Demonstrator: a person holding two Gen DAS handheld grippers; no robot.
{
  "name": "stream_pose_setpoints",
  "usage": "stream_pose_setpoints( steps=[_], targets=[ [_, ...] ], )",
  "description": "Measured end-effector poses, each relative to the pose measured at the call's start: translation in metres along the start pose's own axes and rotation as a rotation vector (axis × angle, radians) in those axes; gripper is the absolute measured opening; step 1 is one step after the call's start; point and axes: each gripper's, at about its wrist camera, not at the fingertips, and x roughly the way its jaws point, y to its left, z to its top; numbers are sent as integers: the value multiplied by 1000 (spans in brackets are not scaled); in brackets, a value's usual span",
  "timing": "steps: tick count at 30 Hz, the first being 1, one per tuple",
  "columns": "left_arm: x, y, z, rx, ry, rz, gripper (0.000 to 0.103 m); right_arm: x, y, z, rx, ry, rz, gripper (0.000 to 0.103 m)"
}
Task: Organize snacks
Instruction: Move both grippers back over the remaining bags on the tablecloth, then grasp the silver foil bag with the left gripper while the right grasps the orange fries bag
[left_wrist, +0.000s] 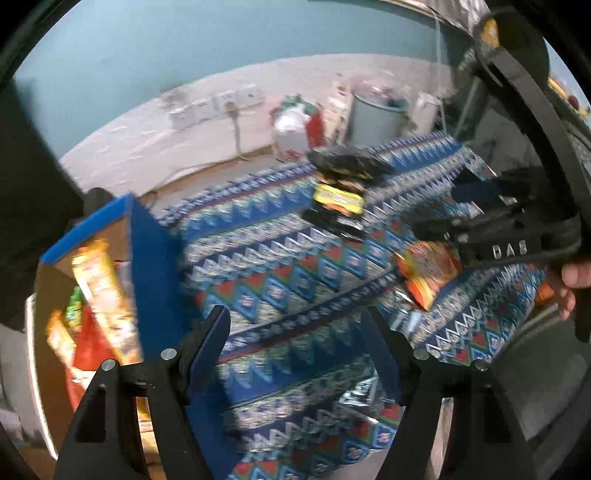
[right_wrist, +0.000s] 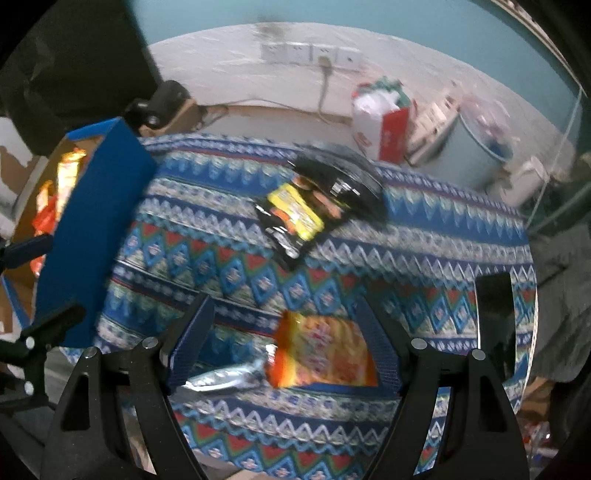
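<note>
A table under a blue patterned cloth (left_wrist: 280, 266) carries the snacks. My left gripper (left_wrist: 293, 321) is open above bare cloth, nothing between its fingers. To its left stands a blue box (left_wrist: 151, 258) holding several snack packets (left_wrist: 99, 288). My right gripper (right_wrist: 284, 310) is open, pointing steeply down over an orange packet (right_wrist: 325, 354) that lies flat between its fingers; contact cannot be told. A silver packet (right_wrist: 225, 380) lies beside it. Black packets with a yellow label (right_wrist: 295, 218) sit further back. The right gripper (left_wrist: 450, 210) also shows above the orange packet (left_wrist: 428, 269).
Beyond the table's far edge on the floor are a white and red bag (right_wrist: 376, 122), a pale round bin (right_wrist: 480, 147) and a wall socket strip (right_wrist: 310, 53) with a cable. A hand (left_wrist: 569, 280) holds the right gripper's handle. A dark object (right_wrist: 162, 103) sits behind the blue box (right_wrist: 92, 229).
</note>
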Motion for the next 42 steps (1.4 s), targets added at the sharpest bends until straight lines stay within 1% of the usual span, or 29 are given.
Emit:
stream_pose_setpoints(
  steps=[5,7,12,14,18,24,26,27,28,29,33,37,39,42],
  targets=[
    [19,-28,-1,56,37,-41,75,7,-30,-14,57,29,-10,78],
    [28,-37,-3,71,57,-76,75,10,-38,-18,69,38,-14,78],
    [52,-56,-12,102,116,-132,77,18,-56,-33,102,71,-19,78],
    [64,-64,-17,123,151,-139,77,20,-63,-38,114,80,-21,78],
    [81,-71,-25,136,196,-141,77,22,-72,-43,135,82,-20,78],
    [98,-71,-32,120,231,-163,77,27,-76,-44,143,92,-11,78],
    [101,-72,-34,129,234,-170,66,29,-75,-43,141,96,-10,78],
    [103,-71,-34,131,240,-179,54,30,-74,-43,139,98,-8,78],
    [105,-71,-35,128,249,-186,40,32,-73,-43,137,101,-7,78],
    [108,-70,-36,122,260,-186,35,34,-72,-43,135,106,-6,78],
    [108,-63,-36,111,250,-155,28,43,-69,-42,135,121,18,79],
    [110,-45,-28,52,239,-92,28,59,-63,-41,149,151,68,79],
    [112,-34,-24,11,232,-73,28,66,-59,-42,144,163,74,79],
    [113,-26,-21,-22,220,-53,28,78,-53,-42,126,186,65,79]
  ],
)
